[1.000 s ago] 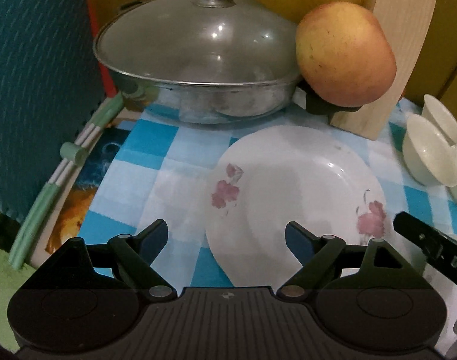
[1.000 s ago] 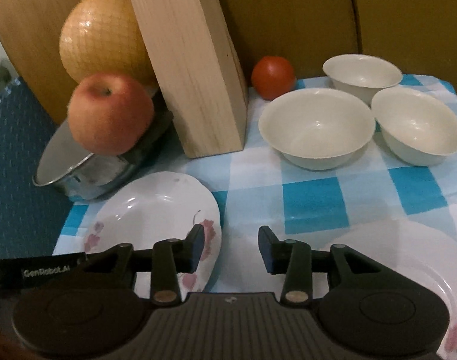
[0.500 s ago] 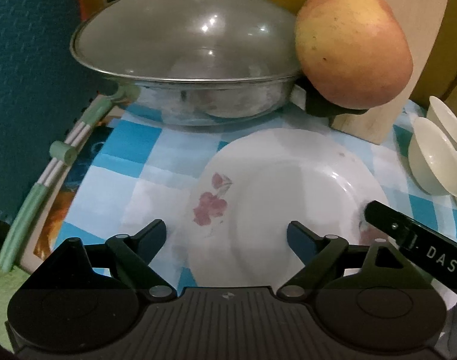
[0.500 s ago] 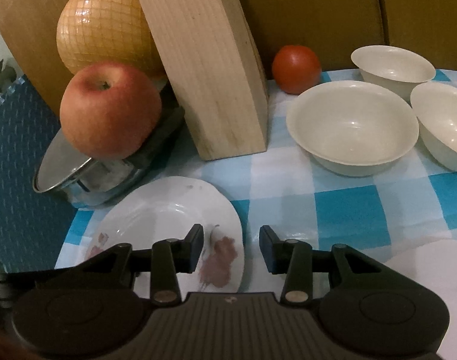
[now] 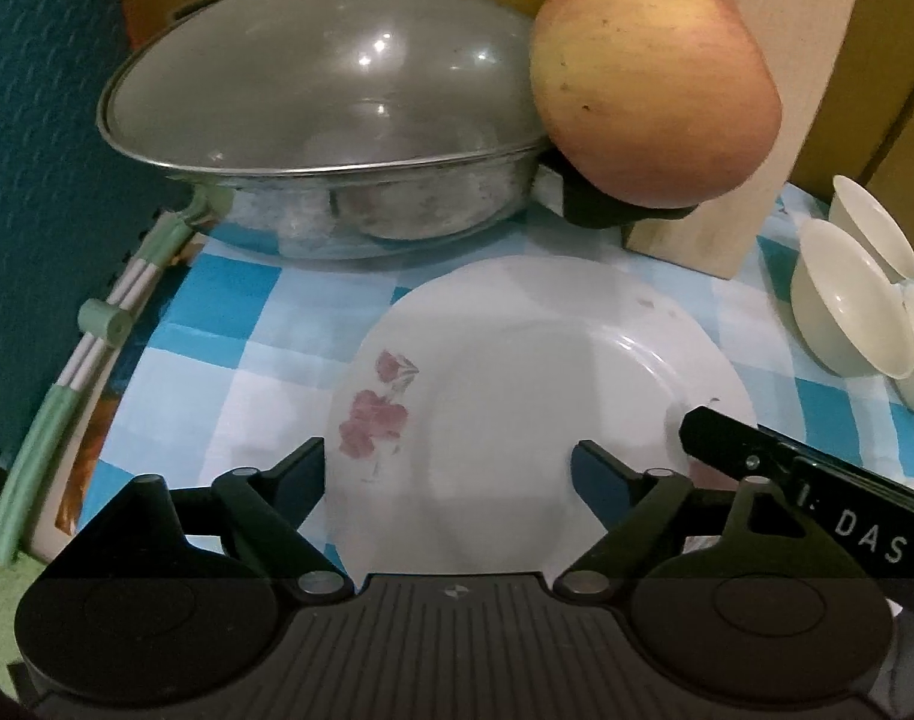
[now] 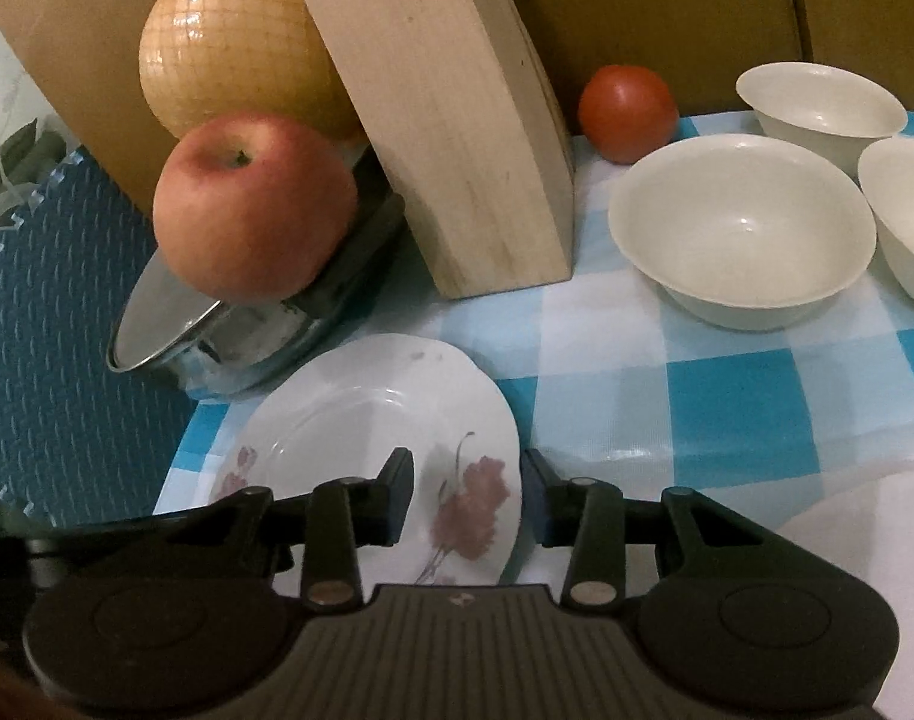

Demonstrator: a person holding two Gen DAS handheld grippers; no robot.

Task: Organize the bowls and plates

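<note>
A white plate with red flowers (image 5: 541, 378) lies on the blue-checked tablecloth; it also shows in the right wrist view (image 6: 385, 420). My left gripper (image 5: 448, 474) is open over the plate's near part. My right gripper (image 6: 466, 495) is open with its jaws on either side of the plate's right rim; one of its fingers (image 5: 733, 438) shows in the left wrist view at that rim. Three cream bowls (image 6: 742, 234) stand to the right; they also show in the left wrist view (image 5: 847, 300). The edge of a second plate (image 6: 865, 516) shows at lower right.
A lidded steel pan (image 5: 331, 132) stands behind the plate with an apple (image 5: 655, 78) on its handle. A wooden knife block (image 6: 451, 114), a netted pomelo (image 6: 235, 42) and a tomato (image 6: 628, 111) stand at the back. Green-handled utensils (image 5: 91, 336) lie at the left edge.
Both grippers have moved forward toward the flowered plate. The right gripper's jaws have come to straddle the plate's right rim. The plate has not moved.
</note>
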